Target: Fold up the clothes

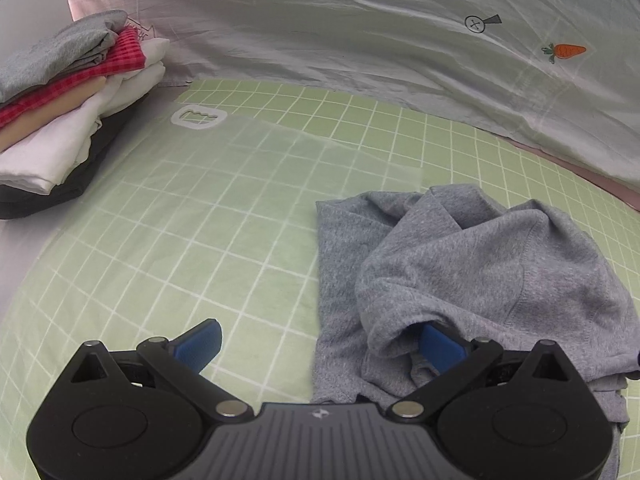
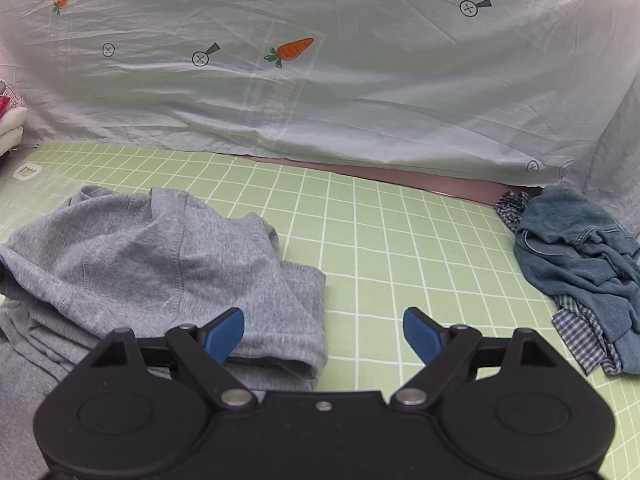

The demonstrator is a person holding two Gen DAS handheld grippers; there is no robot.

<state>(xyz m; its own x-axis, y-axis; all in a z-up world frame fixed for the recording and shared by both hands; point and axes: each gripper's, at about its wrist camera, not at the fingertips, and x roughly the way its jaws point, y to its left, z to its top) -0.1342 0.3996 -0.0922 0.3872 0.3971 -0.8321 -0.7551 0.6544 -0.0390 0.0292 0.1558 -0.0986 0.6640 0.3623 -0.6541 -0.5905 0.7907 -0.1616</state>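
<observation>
A crumpled grey knit garment (image 1: 480, 264) lies on the green checked sheet (image 1: 200, 240). My left gripper (image 1: 320, 340) is open at its left edge; the right finger tip is under a fold of the cloth, the left finger over bare sheet. In the right wrist view the same grey garment (image 2: 160, 256) lies at the left. My right gripper (image 2: 323, 334) is open at its right hem, left finger over the cloth, right finger over the sheet (image 2: 400, 248).
A stack of folded clothes (image 1: 68, 108) sits at the far left. A heap of blue denim and checked clothes (image 2: 580, 272) lies at the right. A pale carrot-print sheet (image 2: 320, 80) hangs across the back.
</observation>
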